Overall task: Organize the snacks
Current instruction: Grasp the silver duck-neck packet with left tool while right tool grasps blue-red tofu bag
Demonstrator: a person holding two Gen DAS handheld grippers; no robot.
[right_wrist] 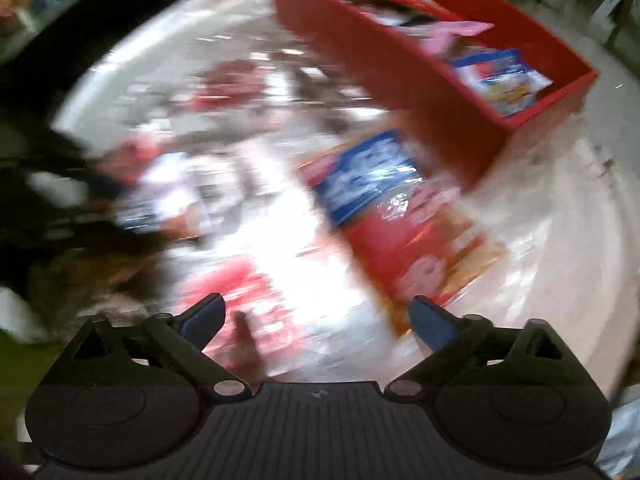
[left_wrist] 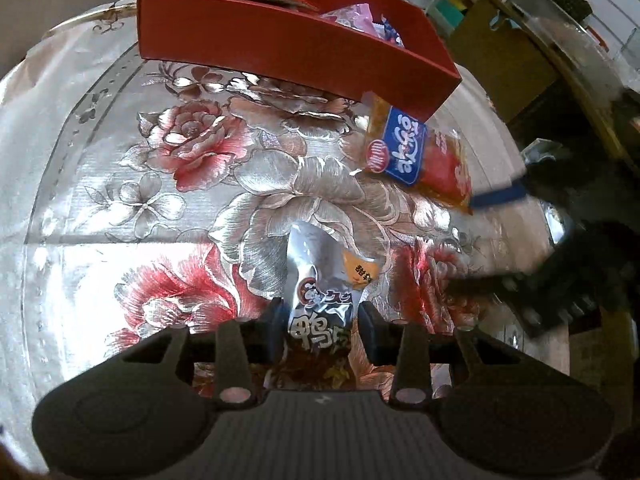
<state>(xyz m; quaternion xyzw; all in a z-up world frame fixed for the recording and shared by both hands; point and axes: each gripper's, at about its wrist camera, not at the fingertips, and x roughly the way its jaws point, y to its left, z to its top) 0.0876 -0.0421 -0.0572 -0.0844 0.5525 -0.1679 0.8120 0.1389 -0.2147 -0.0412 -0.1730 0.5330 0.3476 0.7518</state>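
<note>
My left gripper (left_wrist: 320, 330) is shut on a silver snack packet (left_wrist: 326, 292) with dark Chinese print, held just above the floral tablecloth. A red box (left_wrist: 280, 46) with several snack packets in it stands at the far side of the table; it also shows in the right wrist view (right_wrist: 404, 80). An orange-red snack bag with a blue label (left_wrist: 416, 156) lies by the box's near right corner. My right gripper (right_wrist: 316, 320) is open and empty, close to this bag (right_wrist: 396, 216). The right wrist view is blurred by motion.
The round table carries a shiny floral cloth (left_wrist: 160, 208). My right gripper shows as a dark shape with a blue finger (left_wrist: 500, 196) at the right of the left wrist view. Cluttered shelves and cardboard (left_wrist: 500, 40) stand beyond the table's right edge.
</note>
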